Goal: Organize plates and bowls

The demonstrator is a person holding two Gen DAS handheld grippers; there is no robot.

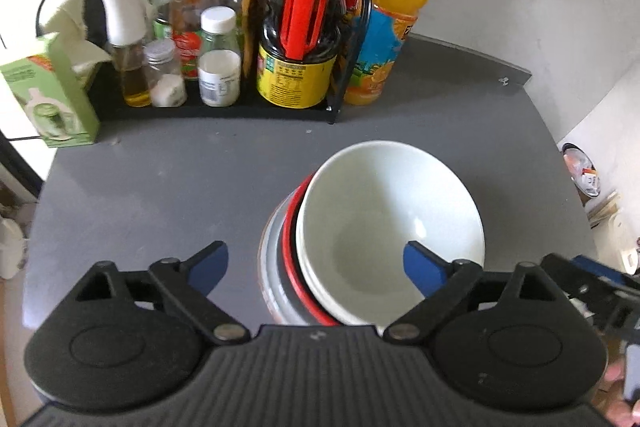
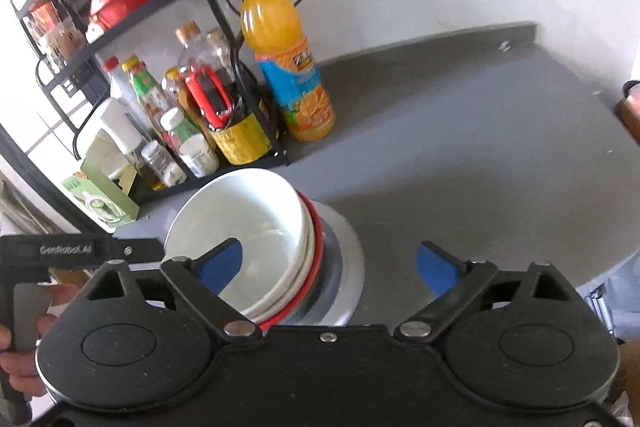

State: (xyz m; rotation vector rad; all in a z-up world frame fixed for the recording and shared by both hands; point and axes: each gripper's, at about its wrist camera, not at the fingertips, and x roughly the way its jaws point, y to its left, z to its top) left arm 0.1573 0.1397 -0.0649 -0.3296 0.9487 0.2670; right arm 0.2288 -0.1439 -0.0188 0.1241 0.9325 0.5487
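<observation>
Left wrist view looks down on a grey countertop (image 1: 160,179) where a stack of dishes sits in front of the left gripper (image 1: 316,265). Its blue-padded fingers (image 1: 210,265) are spread wide apart and hold nothing; the right-hand pad overlaps the near edge of the top bowl in the picture, but contact cannot be told. The stack has a white bowl (image 1: 384,223) on top, tilted, nested in a second white bowl, then a red-rimmed dish (image 1: 290,251), and a grey-white plate (image 1: 270,267) at the bottom.

Behind the stack, at the back of the counter, stands a black wire rack (image 1: 340,83) crowded with condiment bottles and jars, among them a yellow-labelled jar (image 1: 294,75) with a red tool standing in it. An orange juice bottle (image 1: 390,27) stands just beside the rack's right end, on the counter. A green carton (image 1: 52,99) stands at the rack's left end.

Right wrist view shows the same stack from the other side: the white bowl (image 2: 240,227) on top, the red-rimmed dish (image 2: 316,251) under it, and the grey-white plate (image 2: 348,259) on the grey countertop (image 2: 480,147). The right gripper (image 2: 330,265) has its blue fingers (image 2: 438,267) wide apart and empty, the left pad over the bowl's inside. The orange juice bottle (image 2: 288,67) and black wire rack (image 2: 224,27) stand beyond the stack. The left gripper's black body (image 2: 80,251) shows at the left edge.
</observation>
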